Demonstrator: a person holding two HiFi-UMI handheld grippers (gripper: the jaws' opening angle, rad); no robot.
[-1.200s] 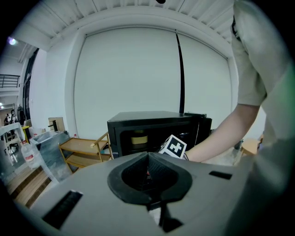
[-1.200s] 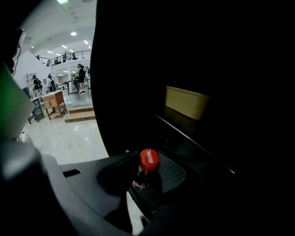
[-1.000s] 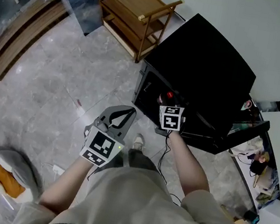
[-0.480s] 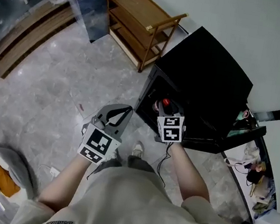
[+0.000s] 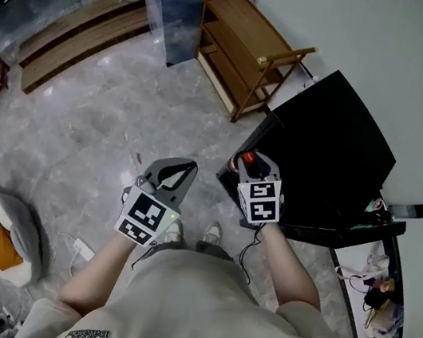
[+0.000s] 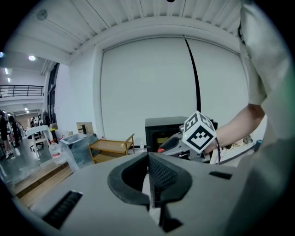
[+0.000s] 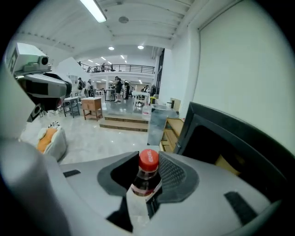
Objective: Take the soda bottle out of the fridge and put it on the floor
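Red-capped soda bottle point(image 7: 144, 182) in the right claw point(image 7: 148, 159), beside the open black fridge point(image 5: 335, 158); left claw point(image 6: 148, 157) closed, empty

We take this for a big open hall in a workplace or showroom, not a home. There is a polished grey stone floor point(image 5: 83, 117) and a high ceiling point(image 7: 138, 18) with strip lights point(image 7: 94, 10). A railed upper gallery point(image 7: 124, 69) runs above people point(image 7: 119, 87) standing far off. A small black fridge point(image 5: 334, 161) and a wooden shelf rack point(image 5: 247, 57) stand by the white wall point(image 5: 392, 66).
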